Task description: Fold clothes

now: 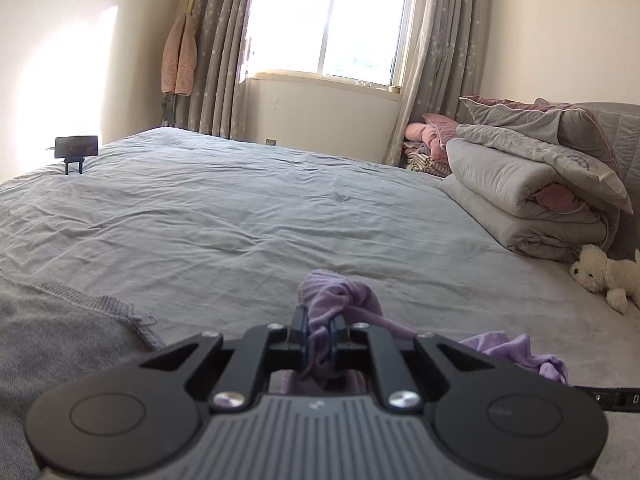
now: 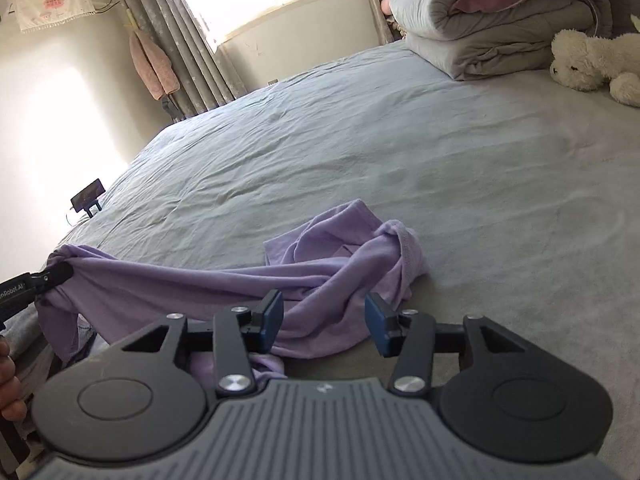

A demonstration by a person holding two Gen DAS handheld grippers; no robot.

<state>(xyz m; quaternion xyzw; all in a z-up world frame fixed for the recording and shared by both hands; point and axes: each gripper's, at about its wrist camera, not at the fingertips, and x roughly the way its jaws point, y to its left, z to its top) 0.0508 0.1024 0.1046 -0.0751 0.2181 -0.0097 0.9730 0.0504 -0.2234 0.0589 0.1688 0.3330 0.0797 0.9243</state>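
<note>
Grey sheet [image 1: 248,216] covers bed; curtained window [image 1: 332,20] behind.

White plush toy [image 2: 592,62] beside folded quilts [image 2: 492,16] on bed [image 2: 400,140].

Overexposed window [image 1: 332,24] backlights the room; fisheye bends the edges.

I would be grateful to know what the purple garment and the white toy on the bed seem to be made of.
Purple garment: looks like thin, matte knit jersey, probably cotton; it bunches in soft folds where the left gripper pinches it.
White toy: plush with a fuzzy, tufted pile, likely synthetic; its outline is soft and fluffy.
</note>
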